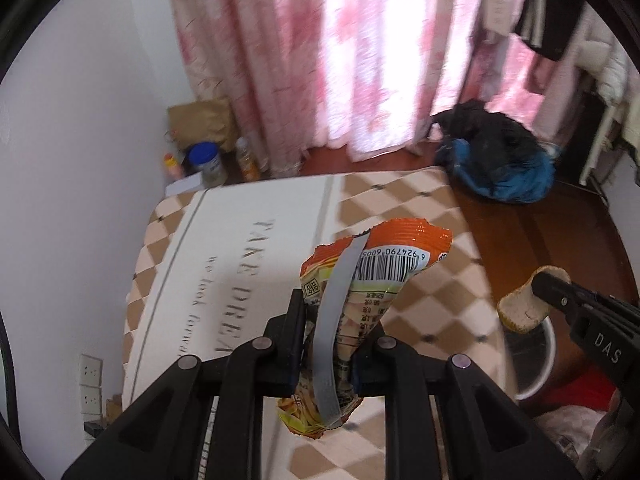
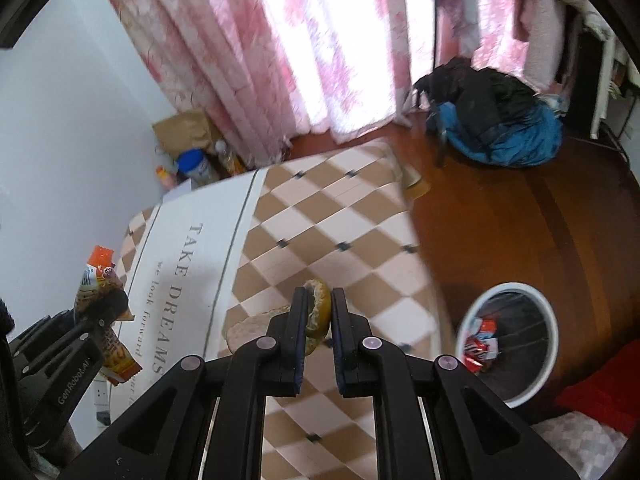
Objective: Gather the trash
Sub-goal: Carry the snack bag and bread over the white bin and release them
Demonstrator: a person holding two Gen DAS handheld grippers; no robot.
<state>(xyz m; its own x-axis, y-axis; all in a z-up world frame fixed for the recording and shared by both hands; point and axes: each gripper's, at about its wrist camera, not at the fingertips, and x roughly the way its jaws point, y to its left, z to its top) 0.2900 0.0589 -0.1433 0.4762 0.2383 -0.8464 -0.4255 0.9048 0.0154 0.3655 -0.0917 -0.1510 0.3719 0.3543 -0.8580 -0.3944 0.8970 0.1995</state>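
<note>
My left gripper (image 1: 334, 320) is shut on an orange snack wrapper (image 1: 400, 252) with a barcode and a grey seam strip, held above the checked cloth surface (image 1: 420, 208). In the right wrist view the same wrapper (image 2: 96, 276) hangs in the left gripper (image 2: 114, 304) at the far left. My right gripper (image 2: 319, 300) is shut on a tan, round, bread-like scrap (image 2: 320, 314). From the left wrist view that scrap (image 1: 520, 308) sits in the right gripper (image 1: 546, 282), above the white trash bin (image 1: 536, 388).
The white bin (image 2: 552, 332) stands on the wood floor right of the checked surface (image 2: 320, 208) and holds red wrappers (image 2: 480, 344). A blue and black clothes heap (image 2: 500, 132) lies by the pink curtains (image 2: 280, 60). Bottles and a paper bag (image 2: 188, 132) fill the corner.
</note>
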